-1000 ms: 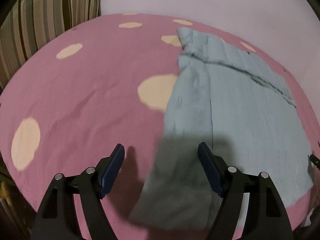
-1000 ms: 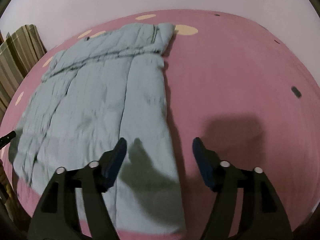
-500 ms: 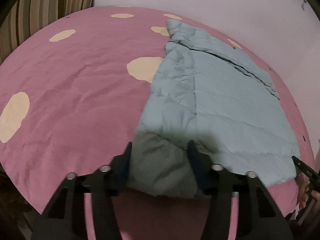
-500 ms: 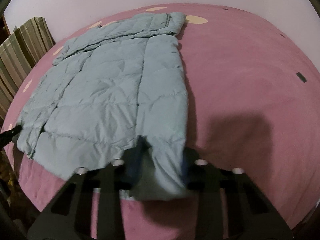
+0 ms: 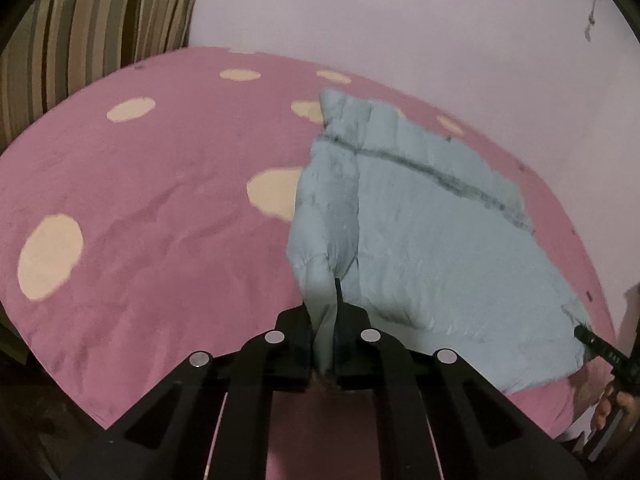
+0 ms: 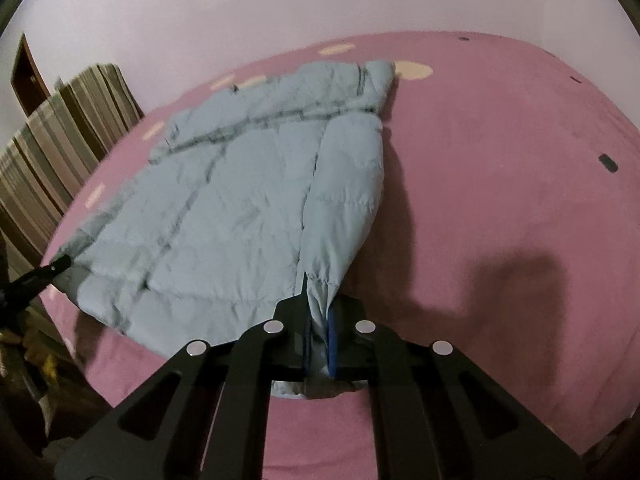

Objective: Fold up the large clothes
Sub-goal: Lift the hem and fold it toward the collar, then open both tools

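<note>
A light blue quilted jacket [image 5: 420,220] lies spread on a pink bed cover; it also shows in the right wrist view [image 6: 240,208]. My left gripper [image 5: 324,312] is shut on the jacket's near left corner and lifts it slightly. My right gripper [image 6: 318,312] is shut on the near right corner, with fabric bunched between its blue pads. The right gripper's tip shows at the right edge of the left wrist view [image 5: 600,348]. The left gripper's tip shows at the left edge of the right wrist view [image 6: 40,276].
The pink bed cover [image 5: 140,208] has cream spots and reaches back to a pale wall [image 5: 400,20]. A striped pillow or cushion [image 5: 92,24] stands at the far left; it also shows in the right wrist view [image 6: 60,140]. Small dark marks [image 6: 608,162] dot the cover at right.
Both grippers have closed from wide open onto the jacket's near hem corners. The corners now rise off the bed and the fabric pulls into ridges toward each gripper.
</note>
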